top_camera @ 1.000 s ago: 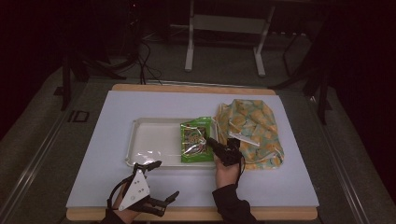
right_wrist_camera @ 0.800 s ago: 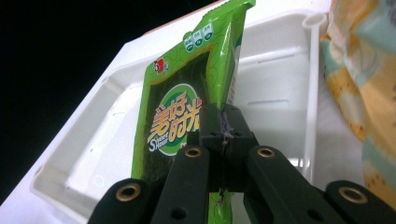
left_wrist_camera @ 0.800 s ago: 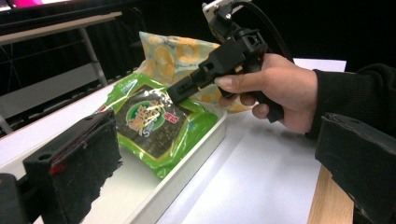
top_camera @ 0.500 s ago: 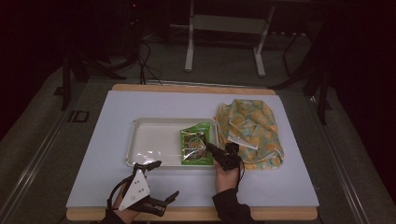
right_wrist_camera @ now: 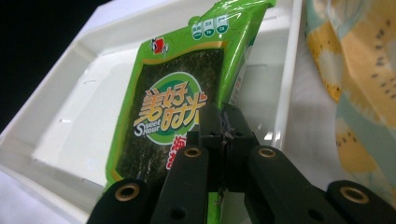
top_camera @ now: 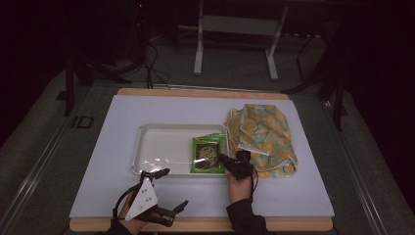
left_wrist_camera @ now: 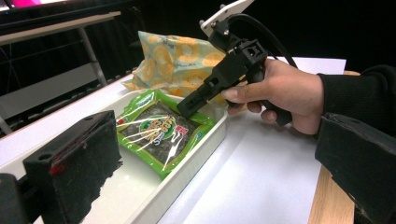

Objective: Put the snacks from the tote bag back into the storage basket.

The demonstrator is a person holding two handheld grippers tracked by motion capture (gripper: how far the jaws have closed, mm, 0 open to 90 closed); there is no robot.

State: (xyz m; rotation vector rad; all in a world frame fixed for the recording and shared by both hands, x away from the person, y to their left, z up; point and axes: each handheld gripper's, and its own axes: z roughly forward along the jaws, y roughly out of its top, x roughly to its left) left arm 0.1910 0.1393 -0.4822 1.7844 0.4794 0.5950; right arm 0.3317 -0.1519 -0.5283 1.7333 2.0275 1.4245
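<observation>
A green seaweed packet (top_camera: 208,152) (left_wrist_camera: 159,130) (right_wrist_camera: 173,93) lies flat in the right end of the white tray (top_camera: 156,142) (left_wrist_camera: 187,172) (right_wrist_camera: 84,93). My right gripper (top_camera: 222,157) (left_wrist_camera: 184,108) (right_wrist_camera: 223,116) reaches over the tray's right wall. Its jaws are pressed together on the packet's near right edge. My left gripper (top_camera: 171,188) (left_wrist_camera: 215,135) rests near the table's front edge, below the tray's left part. Its jaws stand wide apart with nothing between them.
A yellow and pale blue patterned cloth bag (top_camera: 262,132) (left_wrist_camera: 177,56) (right_wrist_camera: 355,70) lies right of the tray, close behind the right hand. A white mat (top_camera: 122,122) covers the wooden table. Metal stand legs (top_camera: 198,49) rise on the dark floor beyond.
The packet has settled from a tilted, lifted pose to lying flat in the tray. The right hand shifted slightly toward me. The left gripper has not moved.
</observation>
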